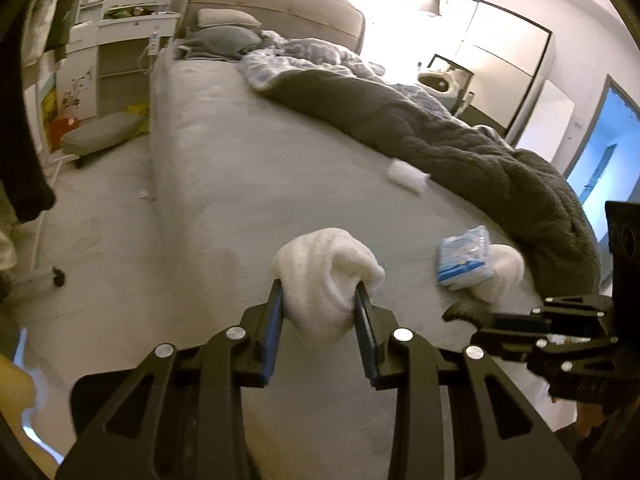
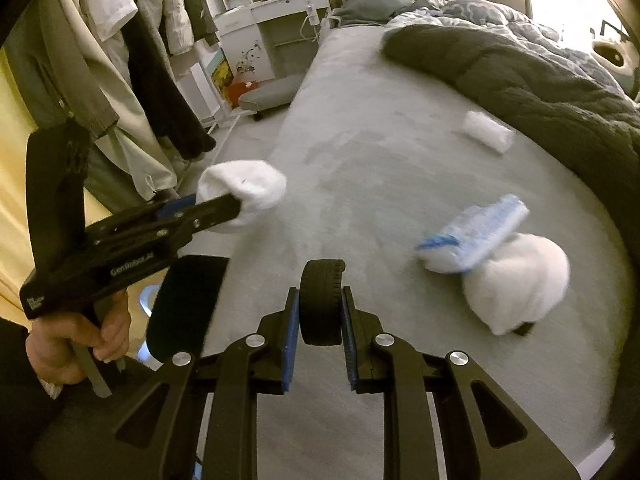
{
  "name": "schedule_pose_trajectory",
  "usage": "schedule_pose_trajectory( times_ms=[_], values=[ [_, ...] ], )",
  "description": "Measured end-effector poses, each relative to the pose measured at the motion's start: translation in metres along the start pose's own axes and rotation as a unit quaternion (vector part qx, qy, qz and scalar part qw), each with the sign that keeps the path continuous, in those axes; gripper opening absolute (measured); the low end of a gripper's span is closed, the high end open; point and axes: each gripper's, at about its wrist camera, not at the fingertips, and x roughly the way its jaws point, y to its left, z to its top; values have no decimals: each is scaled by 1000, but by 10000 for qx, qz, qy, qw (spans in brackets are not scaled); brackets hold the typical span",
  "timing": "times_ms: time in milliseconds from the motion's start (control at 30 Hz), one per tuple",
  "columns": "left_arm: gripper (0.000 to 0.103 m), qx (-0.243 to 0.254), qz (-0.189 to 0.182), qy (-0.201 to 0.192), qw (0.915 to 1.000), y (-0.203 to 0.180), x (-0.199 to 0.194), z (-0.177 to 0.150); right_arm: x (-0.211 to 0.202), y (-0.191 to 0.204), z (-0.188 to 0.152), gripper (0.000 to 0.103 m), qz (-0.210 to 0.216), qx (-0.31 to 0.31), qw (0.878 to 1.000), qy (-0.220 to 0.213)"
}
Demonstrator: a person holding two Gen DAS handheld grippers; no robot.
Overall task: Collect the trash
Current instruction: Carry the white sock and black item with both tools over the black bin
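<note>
The left tool (image 1: 320, 300) is clamped on a white wad of tissue (image 1: 326, 276), its two blue pads pressed into the wad's sides, and in the right wrist view the wad looks to hang clear of the bed (image 1: 224, 184) rather than rest on it. The right tool (image 2: 320, 312) is clamped on a small black toy wheel (image 2: 322, 300), tread upright between the pads. Both tools being loaded, the step in hand is probably carrying these two pieces off to wherever the trash goes; no bin shows in either view. To do it well, I would keep both grips firm, since the soft wad can slip from a light pinch and the wheel could roll out of the pads, and move the two tools apart so they do not knock. From the right tool outward, the blue-and-white tissue packet (image 2: 474, 236) lies at about two o'clock, leaning on a larger white bundle (image 2: 520, 284) that touches it from beneath. Farther off at about one o'clock lies a small white crumpled piece (image 2: 488, 132), just beside the edge of the dark blanket (image 2: 520, 76).
</note>
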Motion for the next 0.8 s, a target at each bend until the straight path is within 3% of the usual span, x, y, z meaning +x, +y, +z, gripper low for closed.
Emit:
schedule_pose_trajectory(
  times_ms=[467,600,800],
  values=[
    [36,-9,754,487,9960,62,-36,-26,32,75,27,20,410,-400,9983,92],
    [36,-97,972,832,9917,82,-37,-37,45,96,31,20,506,-559,9970,188],
    [36,-376,1225,1598,9788,121,-30,-59,68,123,37,20,666,-698,9945,399]
  ],
)
